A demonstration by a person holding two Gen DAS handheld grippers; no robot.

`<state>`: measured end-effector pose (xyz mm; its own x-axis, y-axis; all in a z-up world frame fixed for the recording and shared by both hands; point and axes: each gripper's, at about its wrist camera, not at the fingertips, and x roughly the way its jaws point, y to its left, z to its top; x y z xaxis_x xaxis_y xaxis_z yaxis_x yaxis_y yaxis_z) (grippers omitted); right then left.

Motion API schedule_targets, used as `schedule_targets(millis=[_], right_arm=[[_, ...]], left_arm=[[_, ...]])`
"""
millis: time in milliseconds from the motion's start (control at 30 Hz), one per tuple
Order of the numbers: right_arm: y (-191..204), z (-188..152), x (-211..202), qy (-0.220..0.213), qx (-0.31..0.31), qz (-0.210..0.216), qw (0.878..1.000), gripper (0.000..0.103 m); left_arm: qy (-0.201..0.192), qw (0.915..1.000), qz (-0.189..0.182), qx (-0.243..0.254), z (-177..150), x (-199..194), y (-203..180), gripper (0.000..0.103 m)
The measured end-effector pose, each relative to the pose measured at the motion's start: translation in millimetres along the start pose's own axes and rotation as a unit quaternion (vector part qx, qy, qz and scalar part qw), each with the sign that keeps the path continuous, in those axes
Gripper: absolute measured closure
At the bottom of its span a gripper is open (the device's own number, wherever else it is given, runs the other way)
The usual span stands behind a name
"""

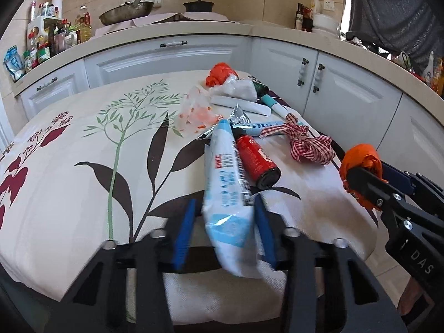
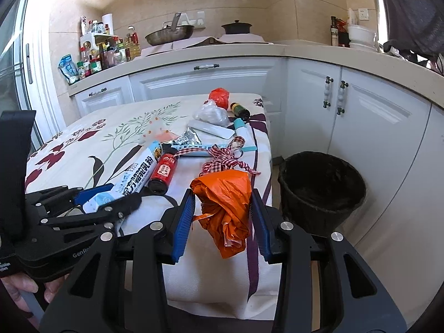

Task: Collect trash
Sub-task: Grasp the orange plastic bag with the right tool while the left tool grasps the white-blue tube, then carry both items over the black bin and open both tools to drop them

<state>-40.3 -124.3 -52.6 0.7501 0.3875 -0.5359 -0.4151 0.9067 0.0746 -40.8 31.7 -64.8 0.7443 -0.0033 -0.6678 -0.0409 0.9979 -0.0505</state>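
Right up against the lens, the right gripper (image 2: 223,219) has its blue pads (image 2: 183,222) closed on an orange plastic bag (image 2: 227,208), crumpled into a loose wad with a paler tail hanging down between the fingers. It hangs over the near right corner of the table (image 2: 83,138), and from the left wrist view the same orange wad (image 1: 360,166) shows pinched at the tip of that tool, out past the table's edge.

Over on the left, the left gripper (image 1: 224,230) sits astride the near end of a long blue-and-white packet (image 1: 224,183). One pad presses the packet's right side; on the other side I cannot tell whether the pad touches. The packet is soft, printed with blue lettering, and angles away across the cloth.

Just beside it lies a red bottle (image 1: 256,161) with a black base, on its side and touching the packet. Beyond that, a red-and-white checked ribbon (image 1: 302,144) tied in a knot, a silver foil wrapper (image 1: 238,116), a clear bag with orange dots (image 1: 197,111), a flat white case (image 1: 241,104), a white crumpled bag (image 1: 238,88) and another orange bag (image 1: 219,73) at the far edge. A small dark bottle (image 2: 240,111) lies near them.

All of it rests on a cream tablecloth (image 1: 83,152) printed with leaves and red flowers. On the floor to the right of the table stands a black bin (image 2: 322,191) lined with a dark bag, mouth open. White cabinets (image 2: 208,83) run behind.
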Motion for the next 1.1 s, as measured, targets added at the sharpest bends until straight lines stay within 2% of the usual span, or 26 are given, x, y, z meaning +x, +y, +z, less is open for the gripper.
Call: schedule_targets(millis=[333, 633, 900, 1100], right_arm=[[0.5, 1.0, -1.5, -0.003, -0.004, 0.003, 1.0, 0.064], [-1.9, 10.6, -7.0, -0.016, -0.006, -0.005, 1.0, 0.064], [-33.0, 29.4, -11.0, -0.044, 0.005, -0.051, 0.998, 0.064], [-70.0, 43.6, -5.7, -0.059, 0.019, -0.087, 0.994, 0.064]], left_arm=[[-0.031, 0.9995, 0.009, 0.005, -0.1, -18.0, 5.0, 0.07], [-0.044, 0.999, 0.003, -0.01, 7.2, -29.1, 12.9, 0.07], [-0.059, 0.9979, -0.026, 0.0, 33.6, -24.1, -3.3, 0.07], [-0.068, 0.9961, -0.053, 0.021, 61.8, -8.2, -34.7, 0.07]])
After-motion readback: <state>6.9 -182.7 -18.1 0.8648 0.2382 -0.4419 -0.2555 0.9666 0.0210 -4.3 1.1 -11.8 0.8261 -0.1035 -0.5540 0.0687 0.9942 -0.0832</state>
